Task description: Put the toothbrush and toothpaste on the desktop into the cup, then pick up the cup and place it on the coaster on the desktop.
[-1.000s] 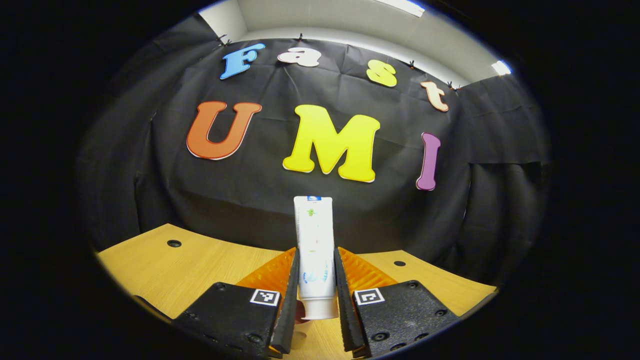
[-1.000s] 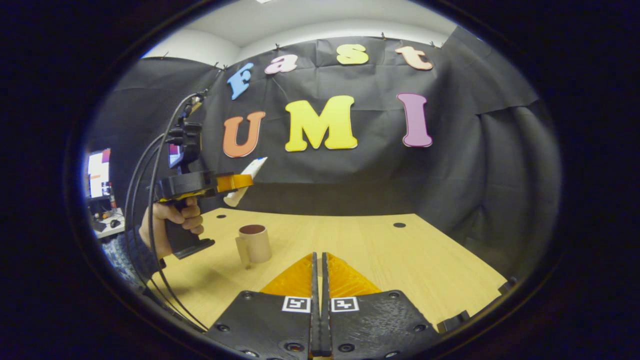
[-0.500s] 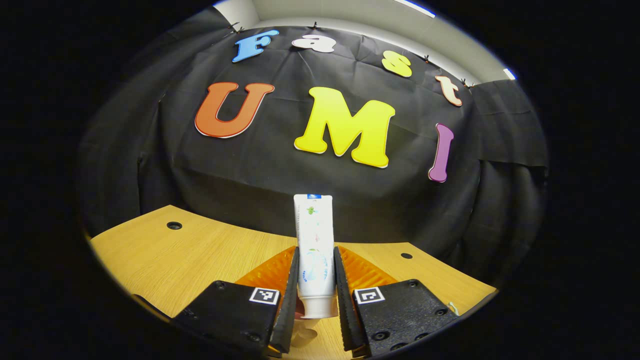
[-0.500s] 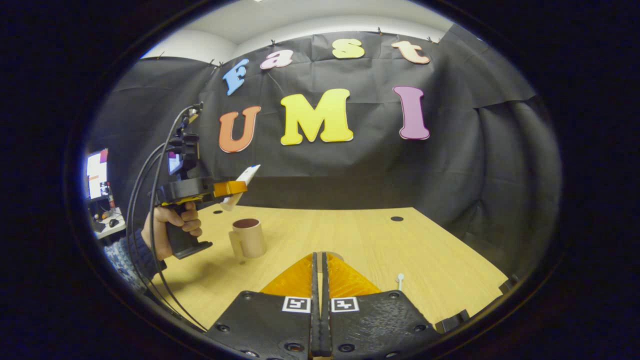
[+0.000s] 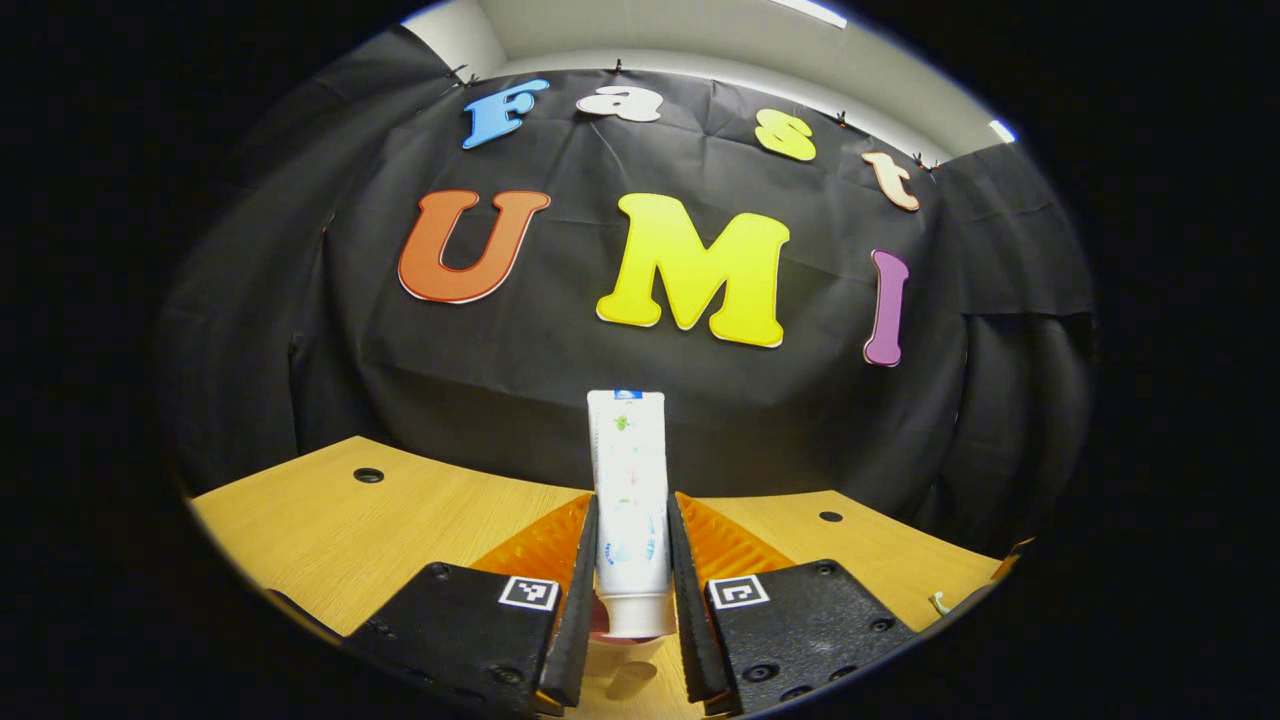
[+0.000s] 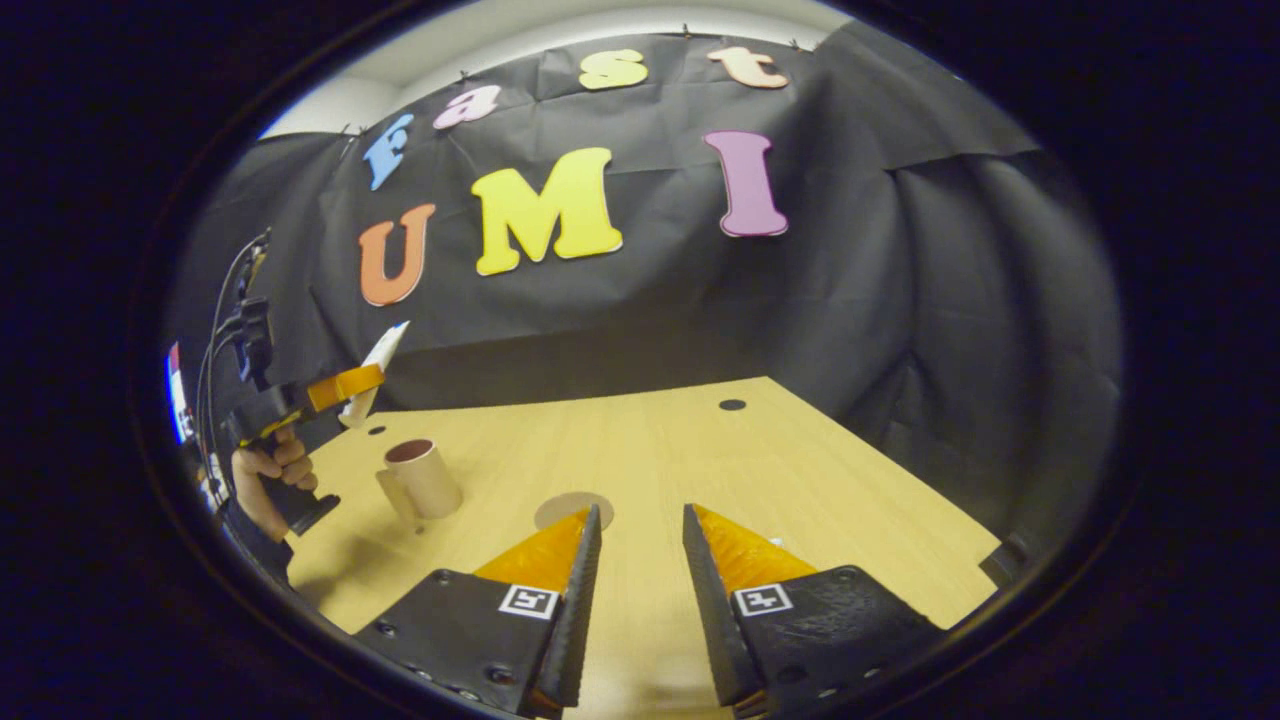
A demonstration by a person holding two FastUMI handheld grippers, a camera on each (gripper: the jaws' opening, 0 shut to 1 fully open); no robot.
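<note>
While the left tool (image 5: 632, 560) pinches the toothpaste (image 5: 628, 470) upright between both fingers, cap end down, it hangs above the wooden bench (image 5: 330, 520). From the right gripper view, that tool sits at nine o'clock, over the cup (image 6: 424, 478) standing on the bench. A round coaster (image 6: 566, 508) lies just right of the cup. The right tool (image 6: 634, 560) is spread, holding nothing.
</note>
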